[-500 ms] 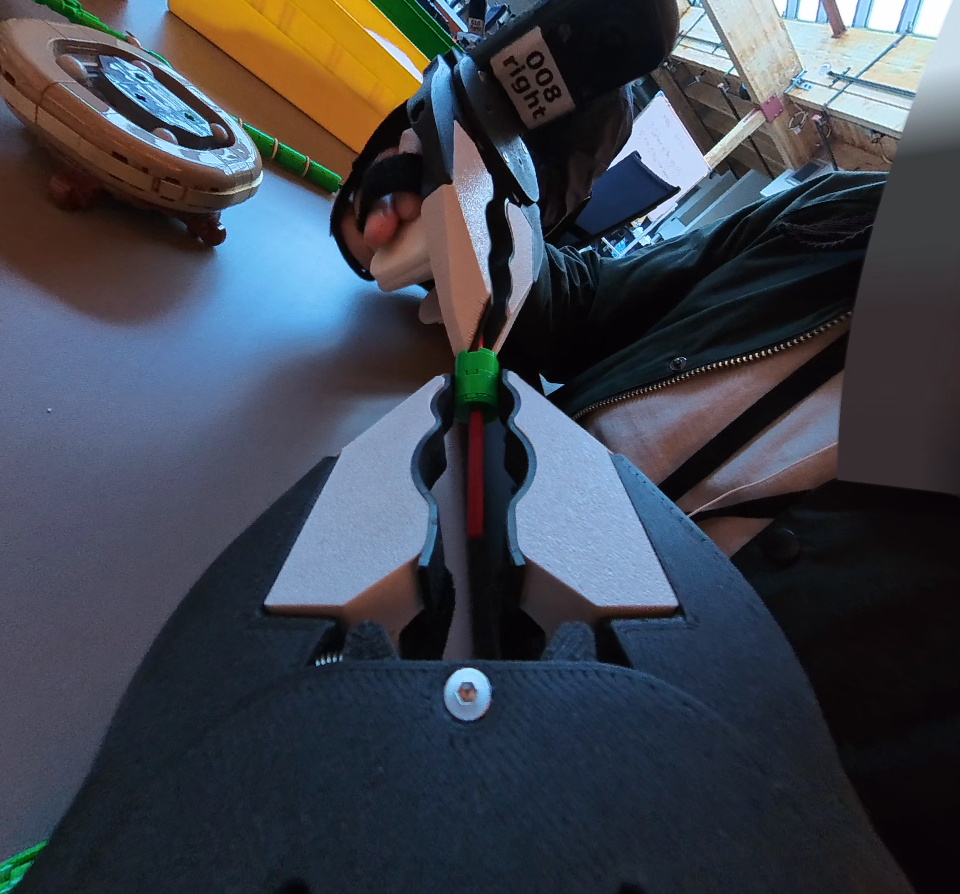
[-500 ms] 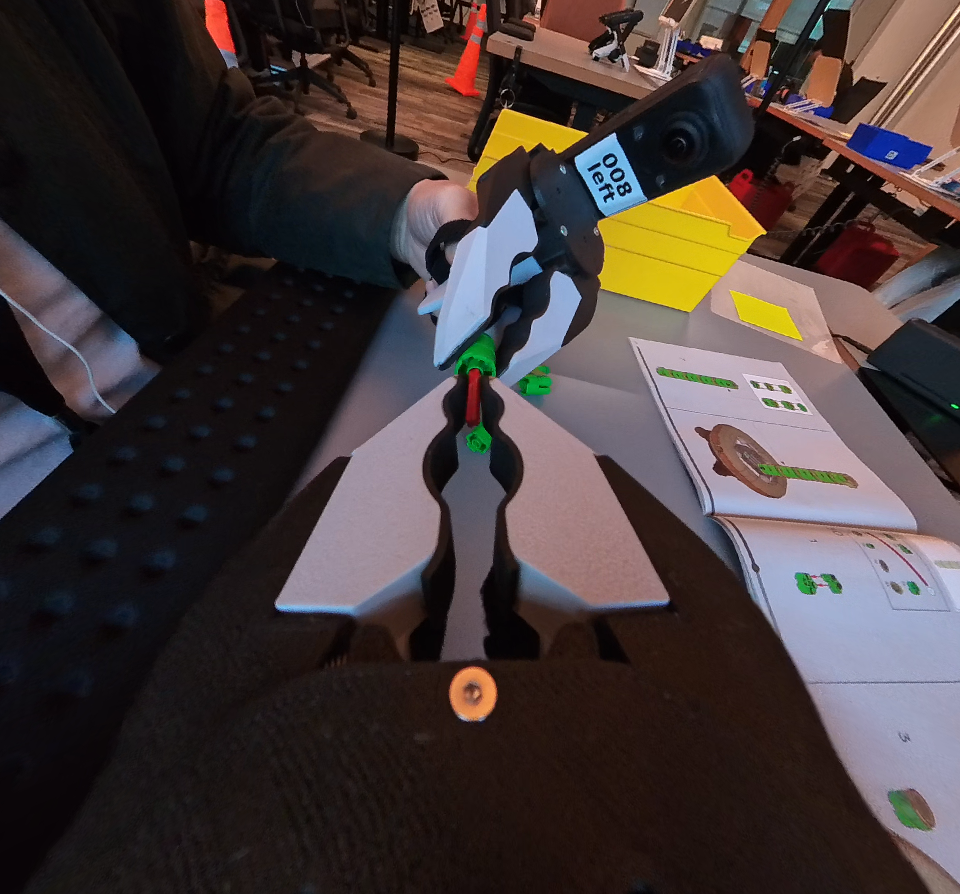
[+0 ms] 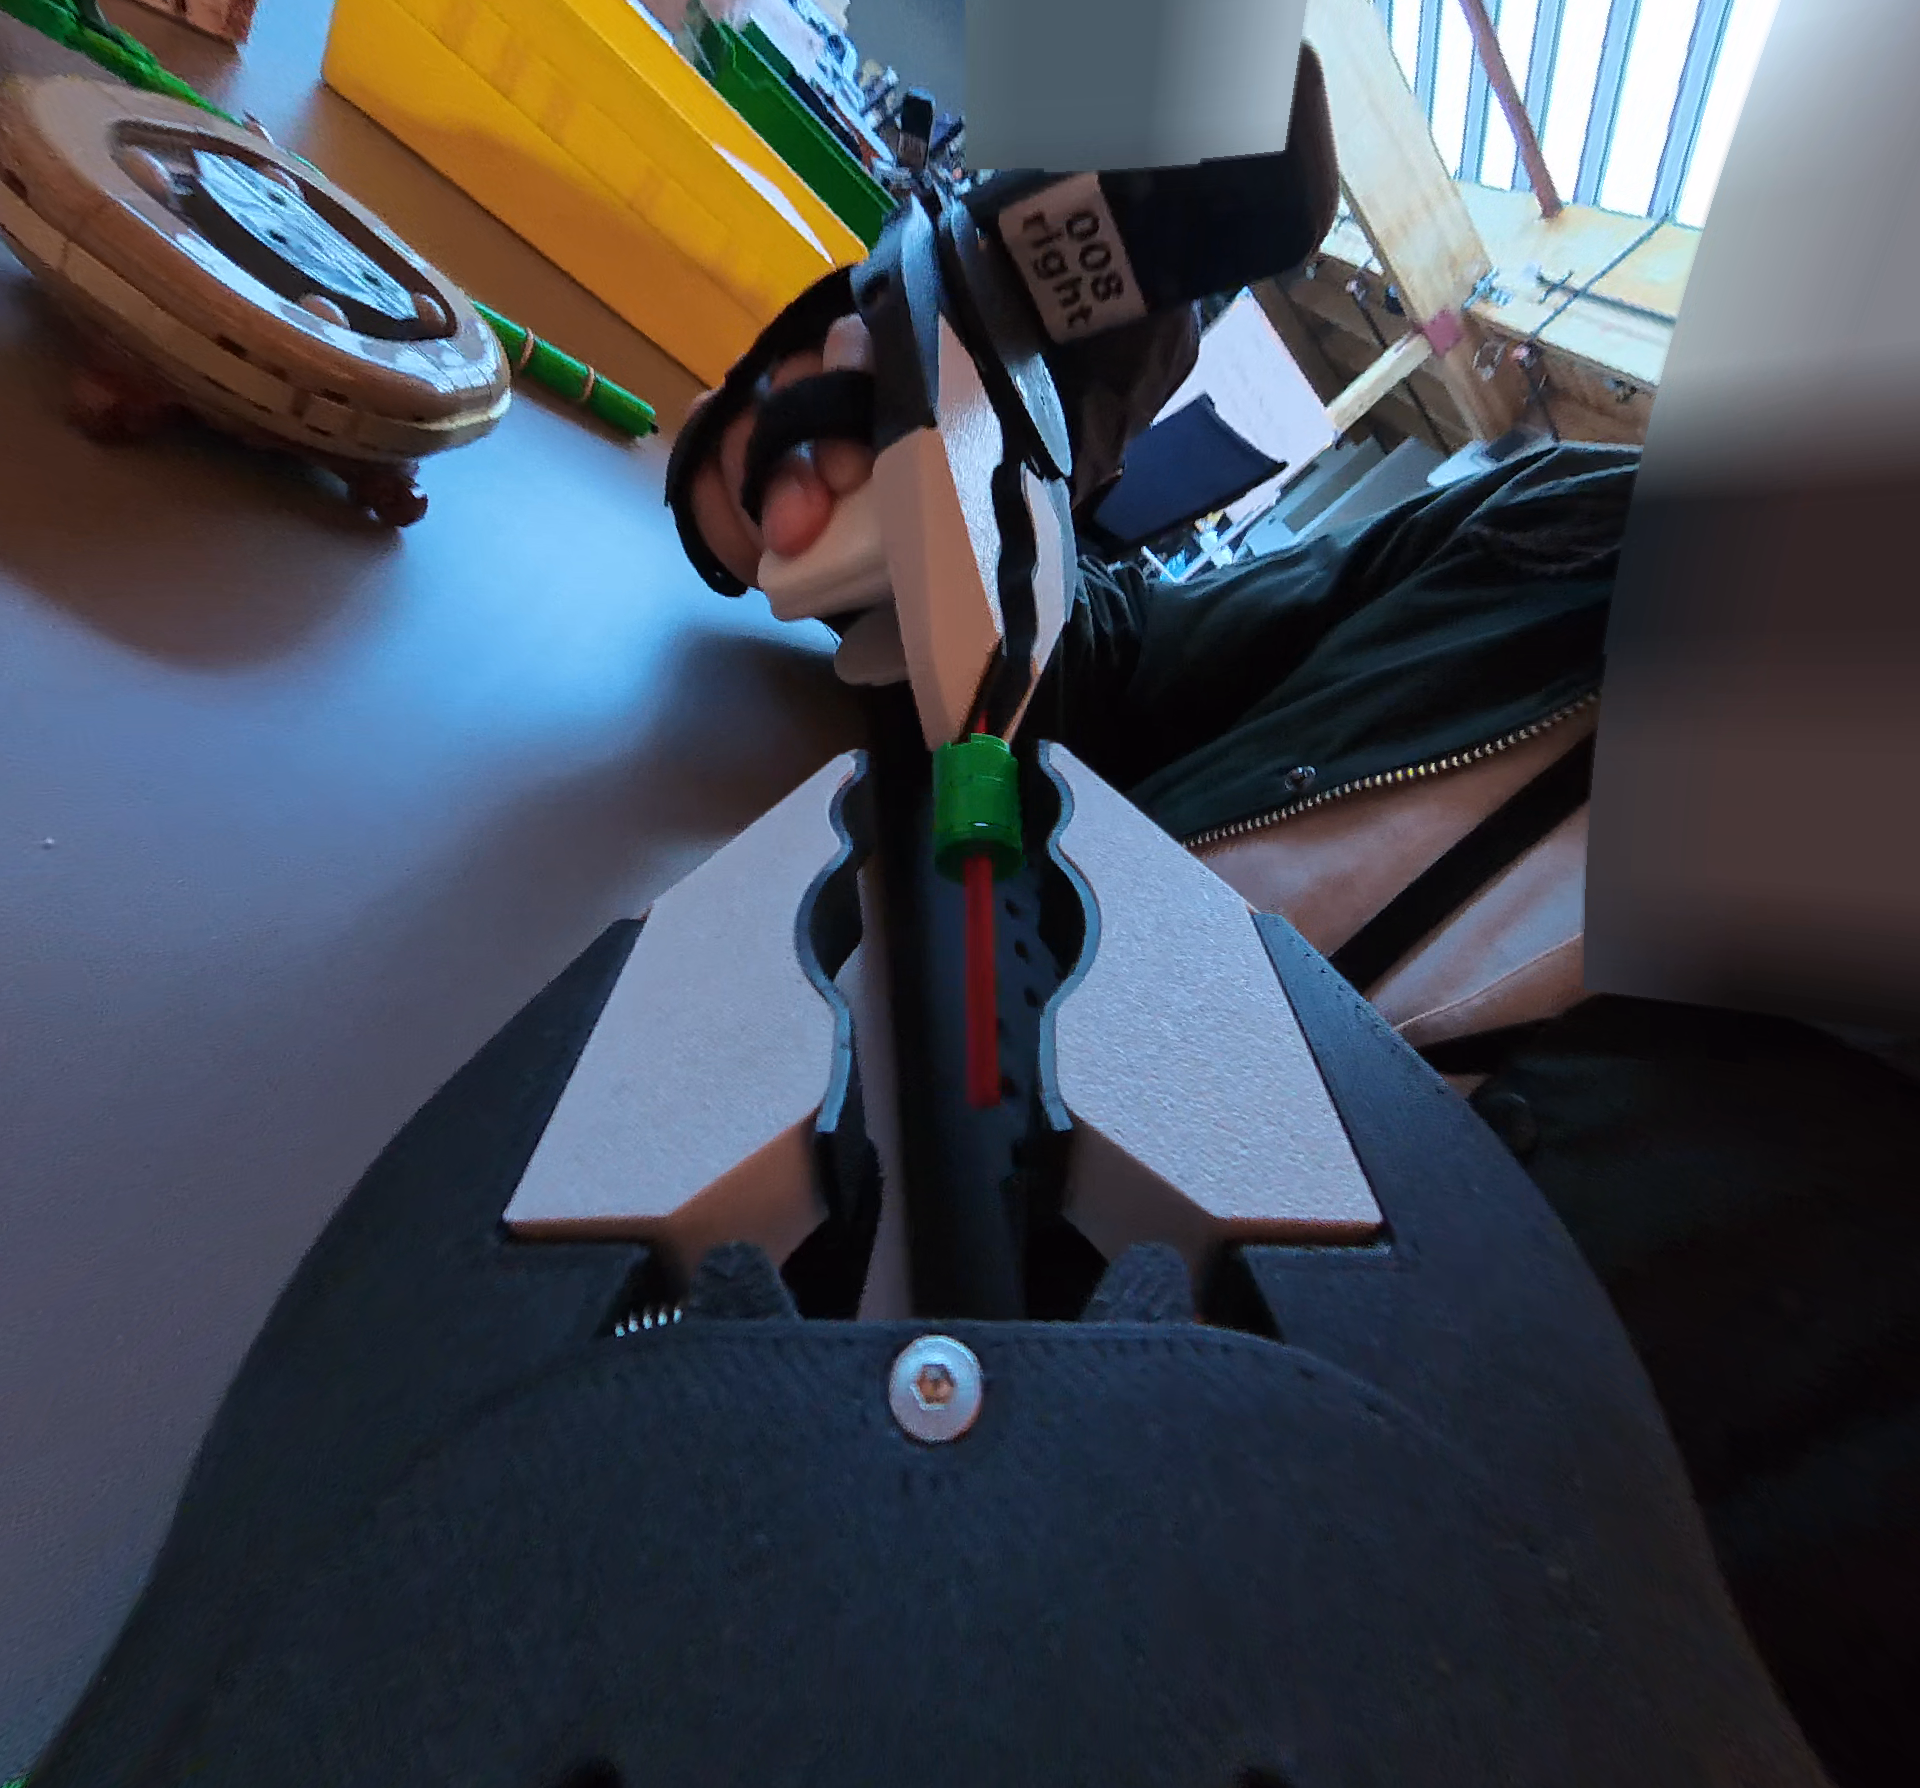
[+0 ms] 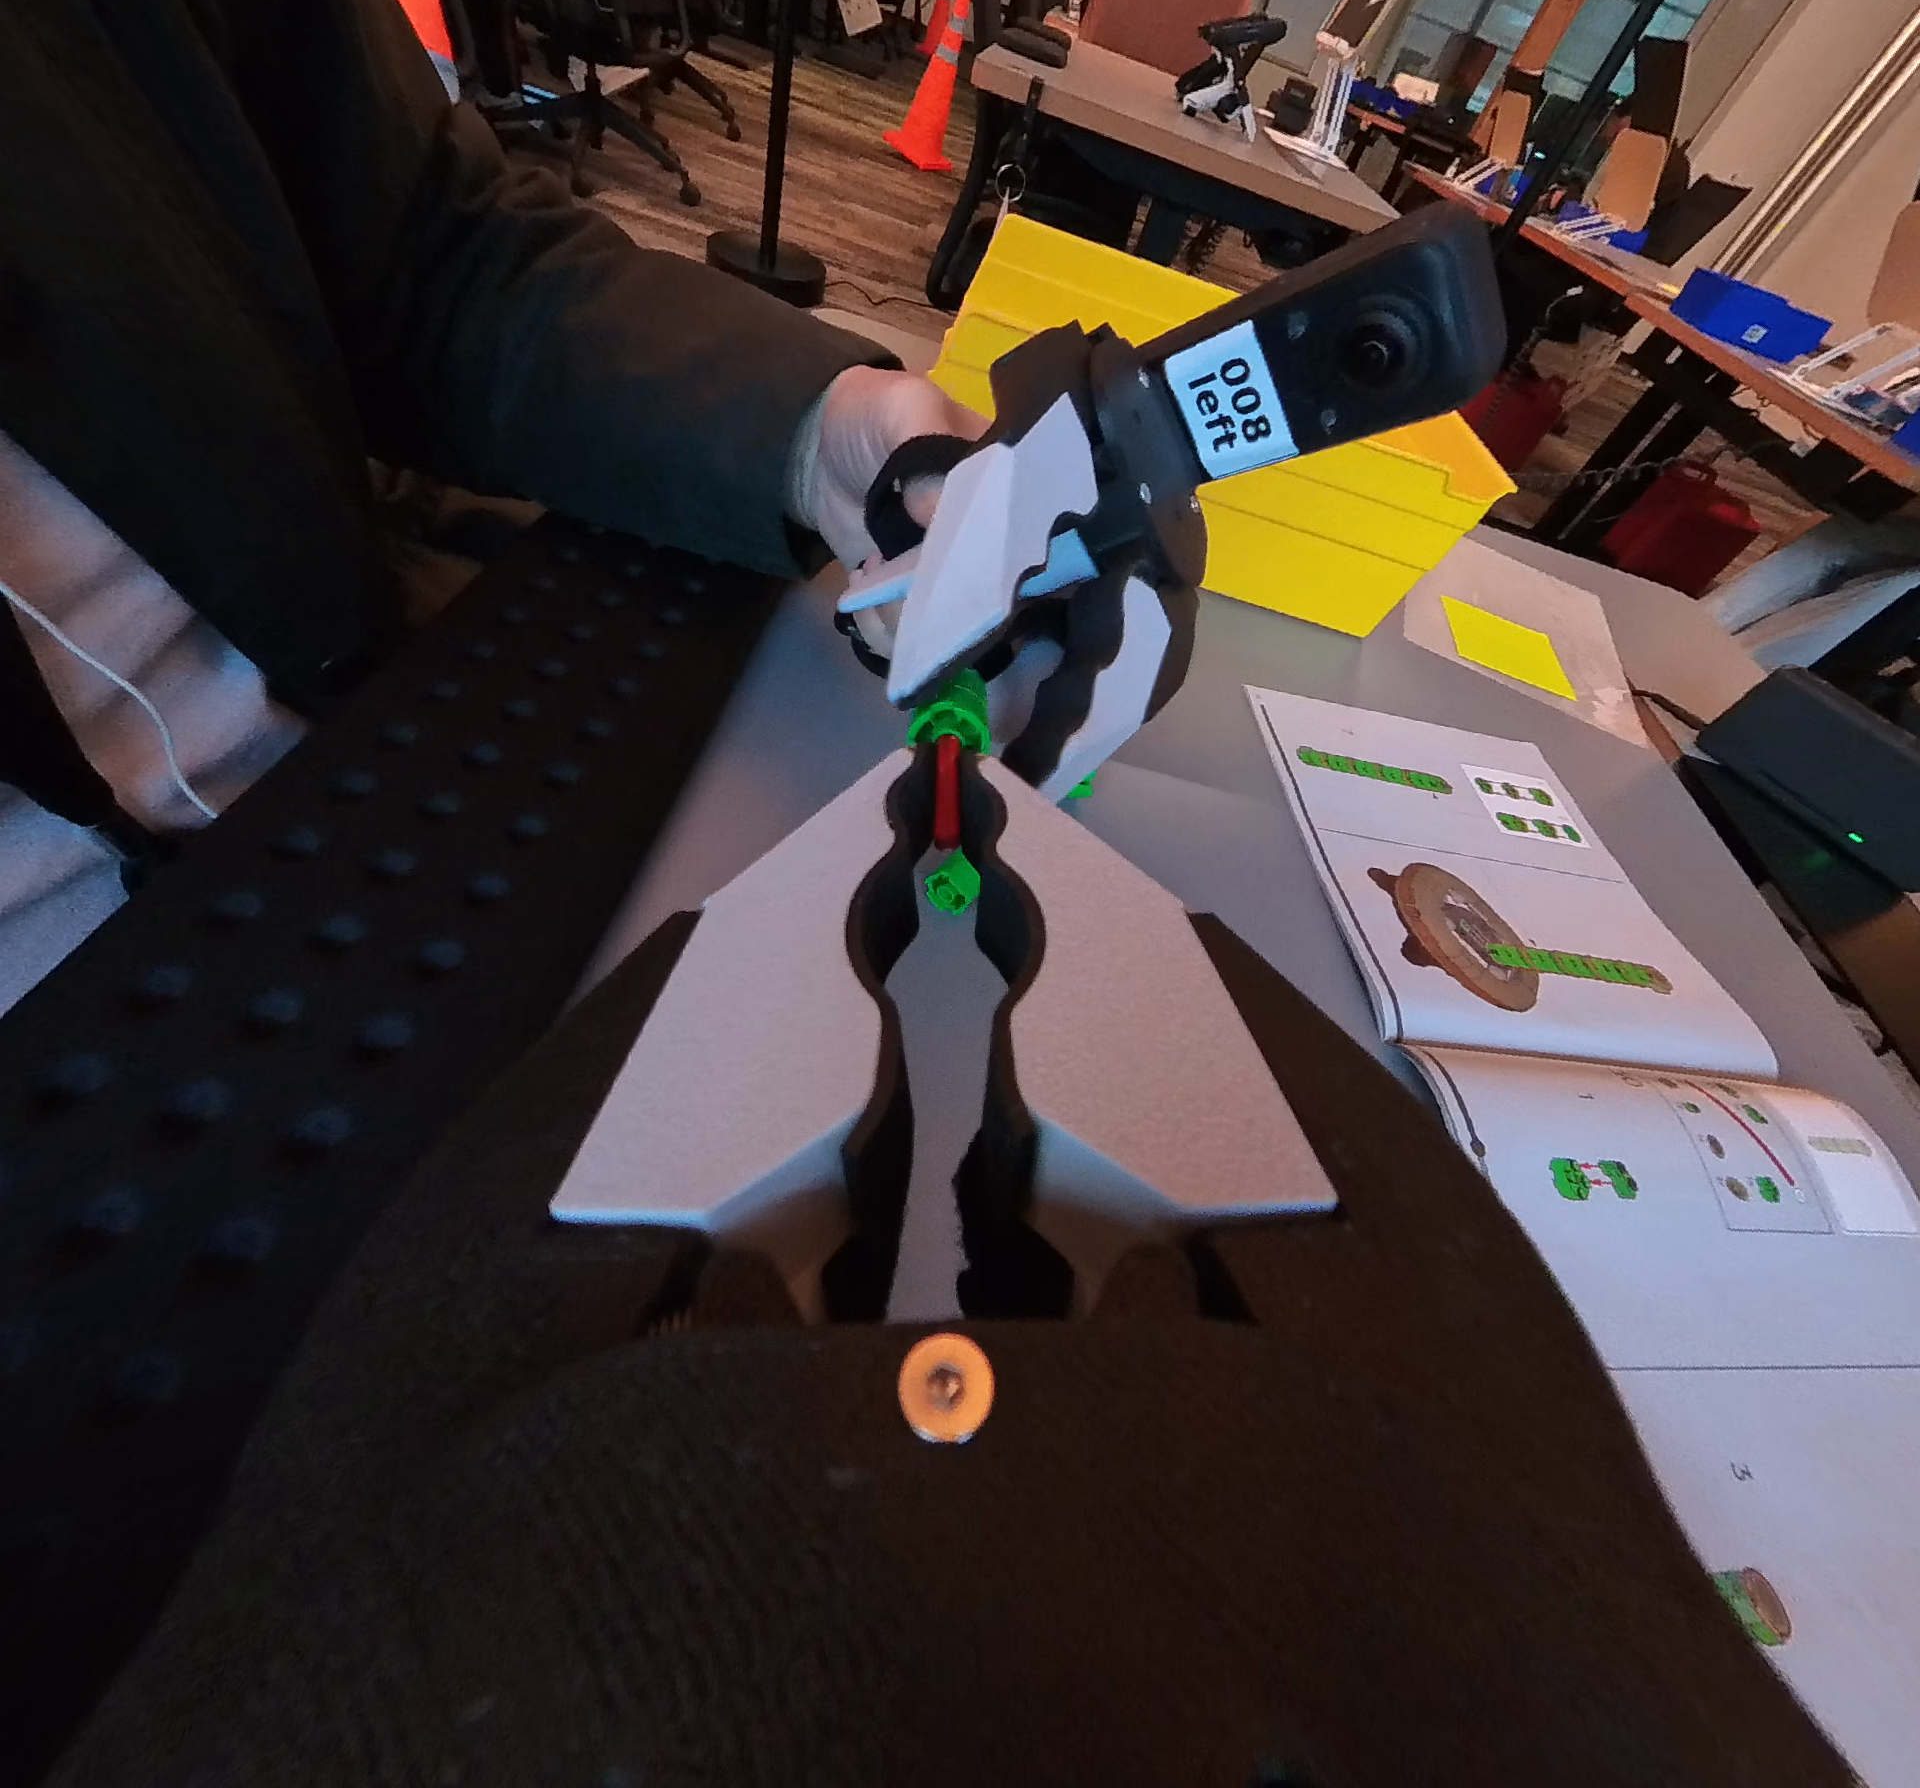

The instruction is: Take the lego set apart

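A thin red axle (image 3: pixel 979 980) carries a green round piece (image 3: pixel 974 808) near its far end. My left gripper (image 3: pixel 951 772) is open, its fingers on either side of the axle and the green piece. My right gripper (image 4: pixel 943 788) is shut on the red axle (image 4: pixel 947 798). In the left wrist view its tips (image 3: pixel 977 715) pinch the axle just beyond the green piece. In the right wrist view the left gripper (image 4: pixel 987 736) has its jaws apart, with the green piece (image 4: pixel 948 715) at the tip of its upper finger. Both are held above the table.
A loose green piece (image 4: pixel 951 886) lies on the table below the axle. A brown round lego model (image 3: pixel 239 284), a green rod (image 3: pixel 566 372) and a yellow bin (image 3: pixel 582 128) stand to the left. An open instruction booklet (image 4: pixel 1507 907) lies right. A black studded mat (image 4: pixel 312 907) is left. Only a small space, under 4 cm, lies between the two pairs of fingers.
My left gripper has opened and let go of the green piece. The green piece stays on the red axle, which my right gripper still holds.
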`<state>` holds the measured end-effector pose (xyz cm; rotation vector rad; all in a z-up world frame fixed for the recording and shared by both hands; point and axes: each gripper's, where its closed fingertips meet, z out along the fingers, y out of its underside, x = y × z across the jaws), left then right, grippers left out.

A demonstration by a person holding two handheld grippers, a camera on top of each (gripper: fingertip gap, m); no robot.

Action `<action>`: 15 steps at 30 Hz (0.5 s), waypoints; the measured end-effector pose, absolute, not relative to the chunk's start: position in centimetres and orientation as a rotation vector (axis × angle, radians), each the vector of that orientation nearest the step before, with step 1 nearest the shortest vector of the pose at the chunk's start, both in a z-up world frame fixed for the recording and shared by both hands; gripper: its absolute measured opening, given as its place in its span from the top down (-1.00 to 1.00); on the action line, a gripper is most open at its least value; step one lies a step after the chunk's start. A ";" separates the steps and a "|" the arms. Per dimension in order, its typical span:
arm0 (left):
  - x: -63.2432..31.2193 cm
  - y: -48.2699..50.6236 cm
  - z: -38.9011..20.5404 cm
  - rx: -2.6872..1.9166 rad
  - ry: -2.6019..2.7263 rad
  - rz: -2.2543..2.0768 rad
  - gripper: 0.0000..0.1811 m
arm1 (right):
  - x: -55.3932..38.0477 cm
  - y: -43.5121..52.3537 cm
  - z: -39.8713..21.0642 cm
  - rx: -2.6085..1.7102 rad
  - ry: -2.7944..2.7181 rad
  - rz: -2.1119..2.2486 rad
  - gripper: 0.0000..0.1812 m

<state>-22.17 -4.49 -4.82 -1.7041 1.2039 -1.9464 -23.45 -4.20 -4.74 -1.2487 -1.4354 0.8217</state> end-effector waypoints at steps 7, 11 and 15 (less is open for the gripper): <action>-22.2 -5.2 -5.6 -1.736 1.287 -1.913 0.84 | -23.7 -4.3 -5.3 -1.228 -1.452 0.802 0.97; -22.3 -5.3 -5.6 -1.752 1.272 -1.955 0.84 | -23.9 -4.3 -5.2 -1.265 -1.434 0.845 0.97; -22.2 -5.5 -5.3 -1.747 1.265 -1.992 0.84 | -23.8 -4.5 -5.0 -1.272 -1.452 0.826 0.97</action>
